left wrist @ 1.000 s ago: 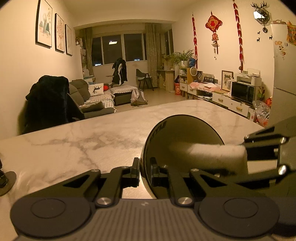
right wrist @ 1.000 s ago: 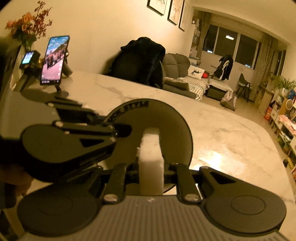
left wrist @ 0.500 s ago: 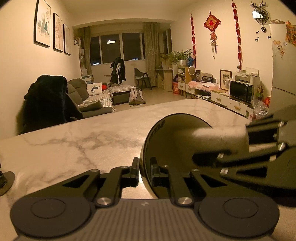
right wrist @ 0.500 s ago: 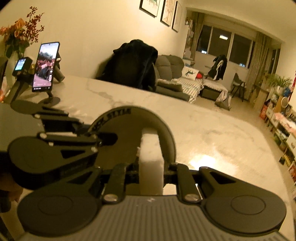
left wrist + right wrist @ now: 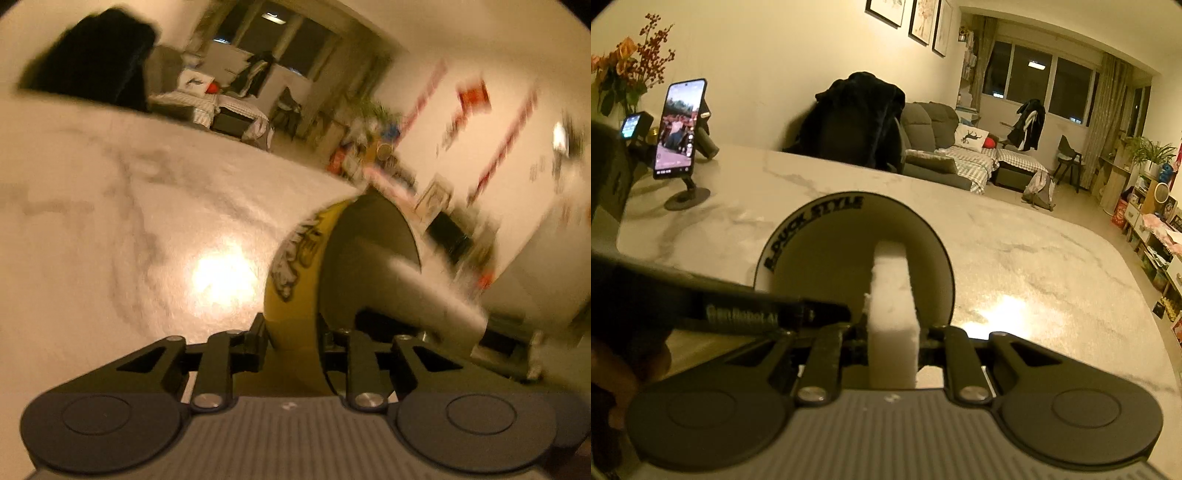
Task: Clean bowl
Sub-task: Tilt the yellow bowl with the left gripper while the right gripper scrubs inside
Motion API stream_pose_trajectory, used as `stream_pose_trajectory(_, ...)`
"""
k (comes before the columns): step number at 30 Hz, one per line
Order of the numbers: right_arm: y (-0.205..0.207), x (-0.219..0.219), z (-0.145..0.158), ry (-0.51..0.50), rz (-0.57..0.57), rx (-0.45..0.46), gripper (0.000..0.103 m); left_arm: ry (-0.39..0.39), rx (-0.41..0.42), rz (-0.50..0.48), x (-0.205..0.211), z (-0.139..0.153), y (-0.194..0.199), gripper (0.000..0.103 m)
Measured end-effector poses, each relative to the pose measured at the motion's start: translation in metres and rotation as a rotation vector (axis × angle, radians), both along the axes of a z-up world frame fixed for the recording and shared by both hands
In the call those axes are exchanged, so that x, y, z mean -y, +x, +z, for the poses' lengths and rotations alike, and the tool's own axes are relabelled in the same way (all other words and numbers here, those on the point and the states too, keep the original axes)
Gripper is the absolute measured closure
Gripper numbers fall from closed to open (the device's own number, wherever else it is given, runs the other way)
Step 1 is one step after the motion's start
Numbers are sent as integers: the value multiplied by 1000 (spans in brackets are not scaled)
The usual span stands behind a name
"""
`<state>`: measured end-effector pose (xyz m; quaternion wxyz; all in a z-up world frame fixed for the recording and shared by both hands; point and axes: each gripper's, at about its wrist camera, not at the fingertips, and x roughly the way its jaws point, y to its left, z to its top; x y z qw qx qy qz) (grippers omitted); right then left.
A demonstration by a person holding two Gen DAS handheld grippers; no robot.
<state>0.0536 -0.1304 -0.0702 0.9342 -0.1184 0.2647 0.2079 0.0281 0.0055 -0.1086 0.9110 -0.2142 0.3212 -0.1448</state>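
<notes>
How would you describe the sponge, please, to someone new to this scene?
Start at the marble table and find the bowl lettered DUCK STYLE near its front edge. The sponge is the white block reaching into that bowl, the only pale foam thing there.

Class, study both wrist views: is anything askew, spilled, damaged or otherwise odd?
One thing: the bowl is tipped on edge rather than sitting flat on the marble table. The left tongs straddle its rim, jaws opening, while the right tongs push a white sponge inside. Nothing looks spilled or broken.
</notes>
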Motion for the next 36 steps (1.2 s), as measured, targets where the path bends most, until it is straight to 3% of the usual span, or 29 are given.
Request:
stream_pose_trajectory(11,-3,-3,4,8,-2,21,84,284,136,10,21,18,-14,85)
stream_pose_trajectory(19,-7,-4,9,44,12,40,85,490,235,38,29,27,-23,95)
stream_pose_trajectory(29,-13,-6,18,7,15,92,85,497,256,40,36,25,-31,95)
stream_pose_trajectory(36,-6,-7,6,10,-9,16,85,490,265,30,37,26,-32,94)
